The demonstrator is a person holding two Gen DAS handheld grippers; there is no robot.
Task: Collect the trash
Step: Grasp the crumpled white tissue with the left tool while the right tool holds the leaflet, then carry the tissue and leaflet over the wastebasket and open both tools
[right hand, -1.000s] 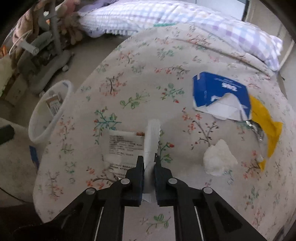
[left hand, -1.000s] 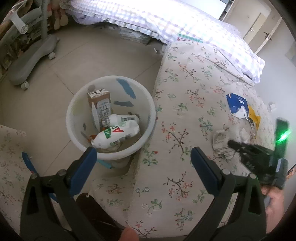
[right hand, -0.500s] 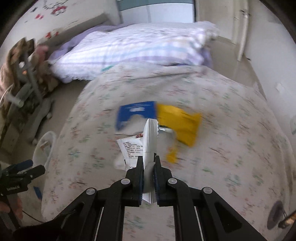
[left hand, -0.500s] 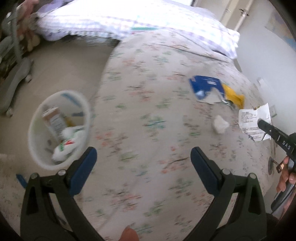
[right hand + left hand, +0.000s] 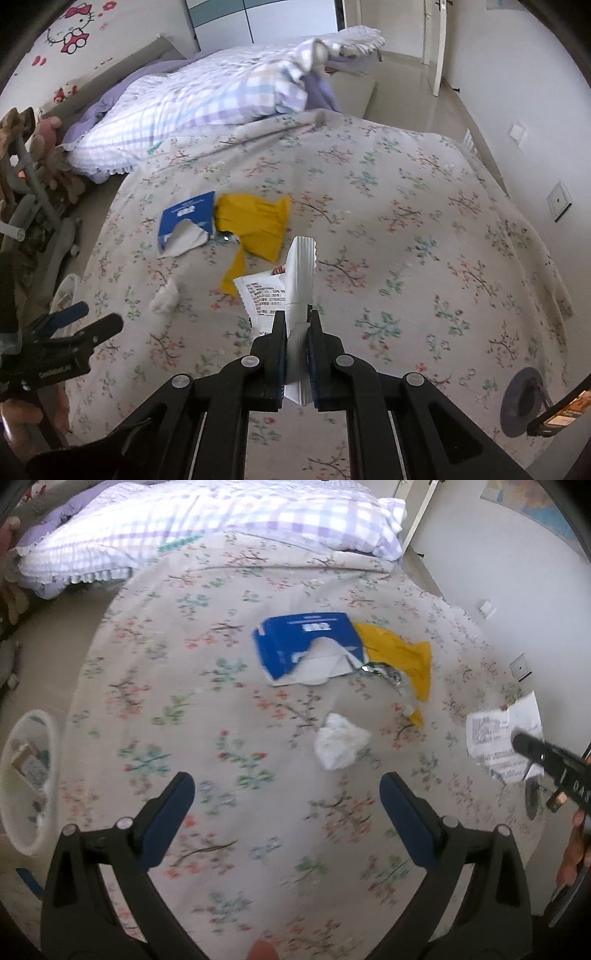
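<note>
We see the right hand-held gripper (image 5: 298, 341) clamped on a white printed wrapper (image 5: 295, 280), low in the middle of the right wrist view; the wrapper stands up between the pads and its printed flap hangs to the left, above the floral bedspread (image 5: 406, 221). In the left wrist view the same wrapper shows at the right edge of the frame, pinched at the tip of the right gripper, with part of a hand (image 5: 574, 849) below it.

The left hand-held gripper (image 5: 286, 805) has its jaws wide apart with nothing between them, at the bottom of its own frame, over the bedspread.

More trash lies on the bed. A torn blue box (image 5: 306, 646) sits in the upper middle of the left wrist view, with a yellow wrapper (image 5: 402, 657) touching its right side and a small shiny scrap where the two meet. A crumpled white tissue (image 5: 340, 740) lies below them, near the centre and apart from both.

A white trash bin (image 5: 11, 775) stands on the floor at the left edge of the left wrist view, beside the bed, with a carton visible inside. A checked purple quilt (image 5: 221, 520) is bunched across the top of the frame.
</note>
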